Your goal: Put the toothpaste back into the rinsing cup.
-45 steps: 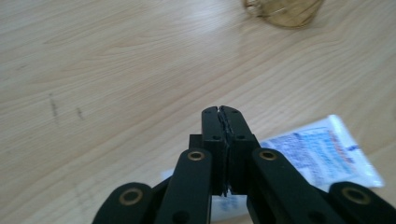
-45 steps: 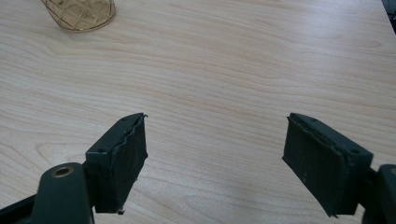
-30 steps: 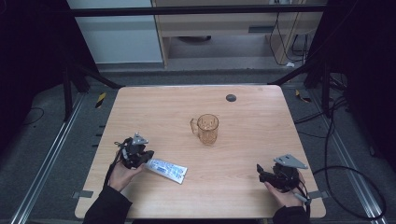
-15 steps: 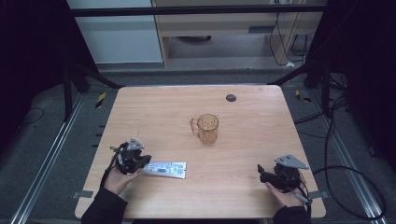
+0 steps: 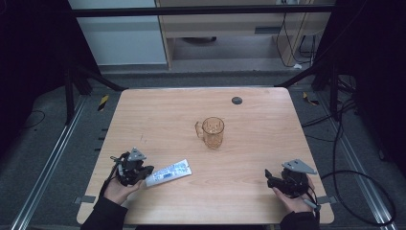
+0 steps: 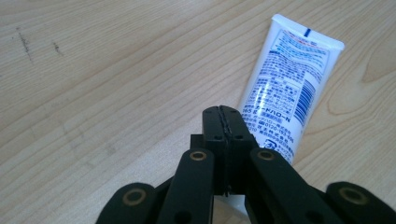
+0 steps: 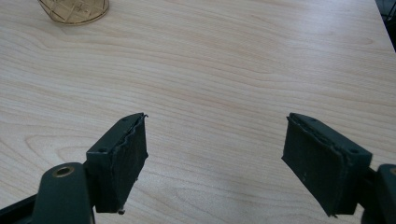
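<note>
Since a moment ago, my left hand has slid back toward me, and the tube (image 5: 168, 172) has turned a bit, so its flat end now points up toward 2 o'clock. My right hand has stayed put.

From the high view, my left gripper (image 5: 142, 173) sits near the table's (image 5: 249, 143) 7 o'clock corner. My left hand (image 5: 118, 188) holds it from behind and below, with my dark sleeve coming in from the bottom edge. The gripper points toward 3 o'clock, right at the near end of the tube. Its jaws are pressed tight together, with nothing between them. In the left gripper view, the closed left gripper (image 6: 223, 116) has its tip just beside the tube (image 6: 285, 88), which lies flat on the wood, going off toward 1 o'clock. I cannot tell if the tip touches it.

My right gripper (image 5: 269, 177) is near the 5 o'clock corner, pointing toward 9 o'clock. My right hand (image 5: 294, 196) holds it from below. In the right gripper view, the right gripper (image 7: 215, 154) has its jaws wide apart, holding nothing, with bare wood between them.

A see-through cup (image 5: 212, 132) stands in the middle of the table, well apart from both hands.
</note>
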`<state>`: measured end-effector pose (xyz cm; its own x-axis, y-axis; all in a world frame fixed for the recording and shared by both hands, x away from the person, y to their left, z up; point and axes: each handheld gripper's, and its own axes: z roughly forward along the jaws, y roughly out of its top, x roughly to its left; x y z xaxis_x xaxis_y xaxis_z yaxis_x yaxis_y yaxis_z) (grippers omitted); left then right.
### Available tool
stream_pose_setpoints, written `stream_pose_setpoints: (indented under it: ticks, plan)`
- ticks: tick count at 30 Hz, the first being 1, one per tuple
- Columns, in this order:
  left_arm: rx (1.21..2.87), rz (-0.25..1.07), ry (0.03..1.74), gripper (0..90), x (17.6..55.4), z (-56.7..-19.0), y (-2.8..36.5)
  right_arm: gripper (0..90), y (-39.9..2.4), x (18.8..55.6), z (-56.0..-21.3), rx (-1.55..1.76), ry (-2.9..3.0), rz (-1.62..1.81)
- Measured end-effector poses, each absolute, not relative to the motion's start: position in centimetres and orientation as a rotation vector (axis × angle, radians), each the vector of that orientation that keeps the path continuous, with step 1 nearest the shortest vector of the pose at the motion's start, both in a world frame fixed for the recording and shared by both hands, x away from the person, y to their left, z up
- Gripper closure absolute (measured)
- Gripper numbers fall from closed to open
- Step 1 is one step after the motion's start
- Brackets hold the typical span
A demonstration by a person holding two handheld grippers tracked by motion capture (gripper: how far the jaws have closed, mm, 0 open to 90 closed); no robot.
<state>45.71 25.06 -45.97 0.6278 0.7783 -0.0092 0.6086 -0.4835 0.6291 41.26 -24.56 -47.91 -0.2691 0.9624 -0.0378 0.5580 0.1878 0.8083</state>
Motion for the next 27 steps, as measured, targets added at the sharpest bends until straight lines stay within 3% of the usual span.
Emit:
stream_pose_setpoints:
  ticks: [16, 22, 27]
  plan:
    - [2.273, 0.345, 1.070, 88.8, 43.9, -46.3, 24.8, 21.2, -24.7, 41.1, -47.9, 1.426, 1.905, 0.938]
    - [2.234, 0.391, 1.096, 86.2, 44.1, -44.8, 25.3, 21.2, -24.9, 41.1, -47.9, 1.427, 1.902, 0.939]
    - [2.220, 0.406, 1.079, 79.0, 44.5, -43.3, 25.0, 21.0, -24.9, 41.1, -47.9, 1.429, 1.901, 0.939]
